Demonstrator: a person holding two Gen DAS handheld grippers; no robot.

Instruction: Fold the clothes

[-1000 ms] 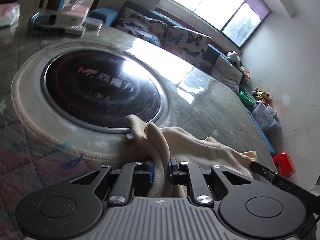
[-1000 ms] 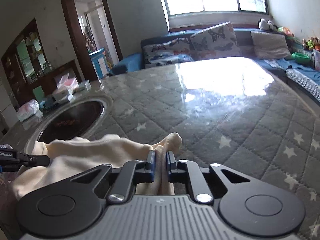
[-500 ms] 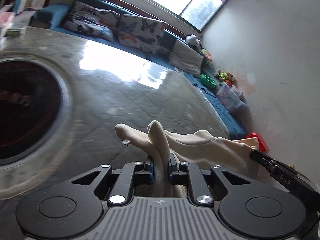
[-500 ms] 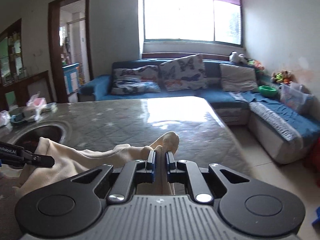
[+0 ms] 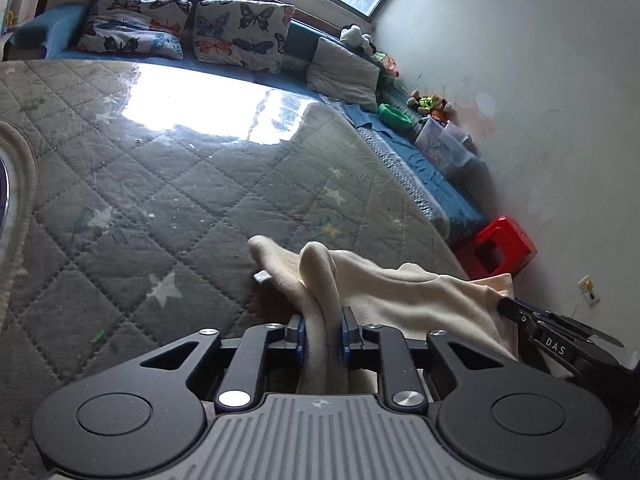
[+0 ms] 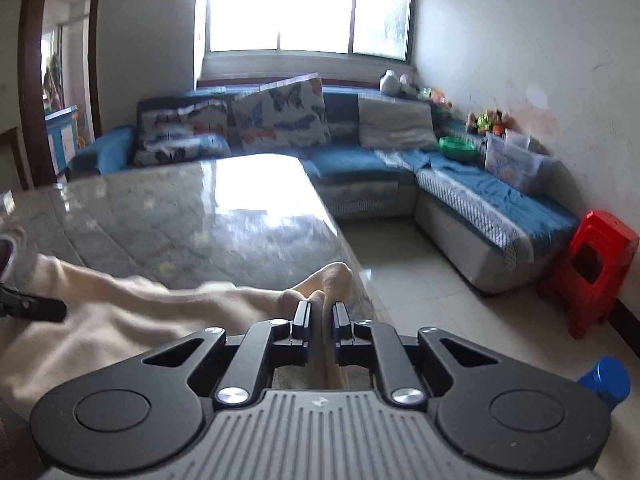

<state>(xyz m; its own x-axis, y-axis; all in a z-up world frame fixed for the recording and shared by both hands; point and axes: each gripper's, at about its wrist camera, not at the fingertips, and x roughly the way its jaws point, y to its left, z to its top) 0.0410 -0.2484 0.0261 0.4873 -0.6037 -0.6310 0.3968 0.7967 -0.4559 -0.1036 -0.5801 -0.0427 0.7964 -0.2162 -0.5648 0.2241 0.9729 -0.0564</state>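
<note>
Each hand-held gripper, left [image 5: 323,334] and right [image 6: 321,322], pinches a cream cloth [image 5: 404,296] stretched between them above the quilted counter [image 5: 192,184].

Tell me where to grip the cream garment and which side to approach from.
Grip the cream garment at its bunched top edge, one gripper at each end, coming in from the near table edge. That edge stands up in folds a gripper can close on, and the left gripper and right gripper are each shut on one such fold.
</note>
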